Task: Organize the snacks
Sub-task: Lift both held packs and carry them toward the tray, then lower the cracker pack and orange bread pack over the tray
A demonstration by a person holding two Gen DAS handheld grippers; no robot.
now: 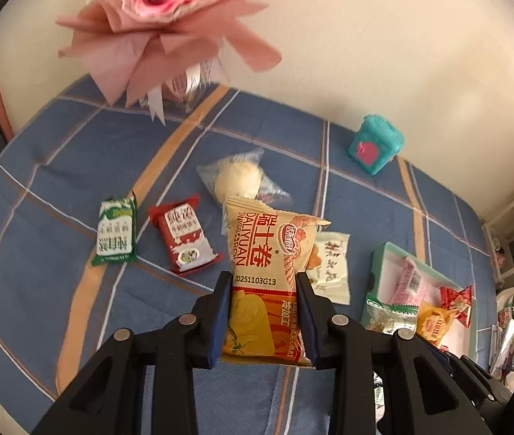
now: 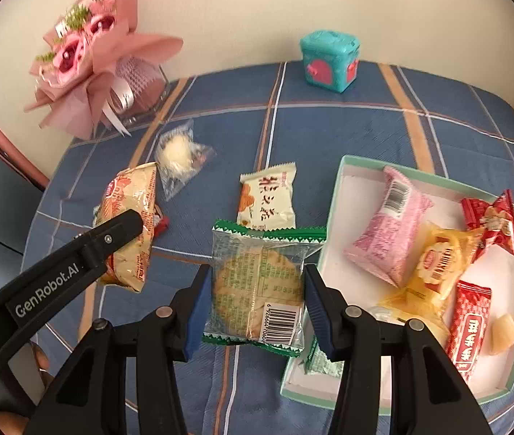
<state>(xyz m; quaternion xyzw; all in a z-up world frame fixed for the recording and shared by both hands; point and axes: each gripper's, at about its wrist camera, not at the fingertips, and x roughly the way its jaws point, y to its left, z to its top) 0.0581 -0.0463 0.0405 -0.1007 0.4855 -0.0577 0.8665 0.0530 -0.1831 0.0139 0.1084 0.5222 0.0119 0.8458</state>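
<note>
Left gripper (image 1: 262,311): jaws clamped on the orange Swiss-roll packet (image 1: 269,275), blue pads pressing both long sides; the packet stands upright and clear of the cloth.
Right gripper (image 2: 255,302): jaws closed on the green-edged cracker packet (image 2: 257,286), pads against its left and right edges; the packet hangs lifted, barcode side facing the camera.
Between the grippers: in the right wrist view the left gripper (image 2: 137,223) sits to the left with its packet (image 2: 128,224), apart from the cracker packet; a strip of bare cloth shows between them.
Box (image 2: 333,195): shallow, white inside with a pale green rim, just to the right of the right gripper; its near left wall lies right beside the right jaw.
Box contents: pink packet (image 2: 389,224), yellow packet (image 2: 434,264), red wrapped sweet (image 2: 492,223), long red packet (image 2: 470,330) and a small pale piece (image 2: 505,333); bare floor remains at the far left corner and along the near side.
Cloth, still loose: white packet (image 2: 267,197) just beyond the cracker packet; clear-wrapped bun (image 1: 238,181) behind the Swiss roll; red milk packet (image 1: 184,235) and green milk packet (image 1: 117,232) side by side to the left.
Table edges: blue checked cloth (image 1: 57,166) curves away on the left; a wall closes the far side.
Far side: pink bouquet (image 1: 159,11) at the back left, teal box (image 1: 374,143) at the back right, both well apart from the snacks.
</note>
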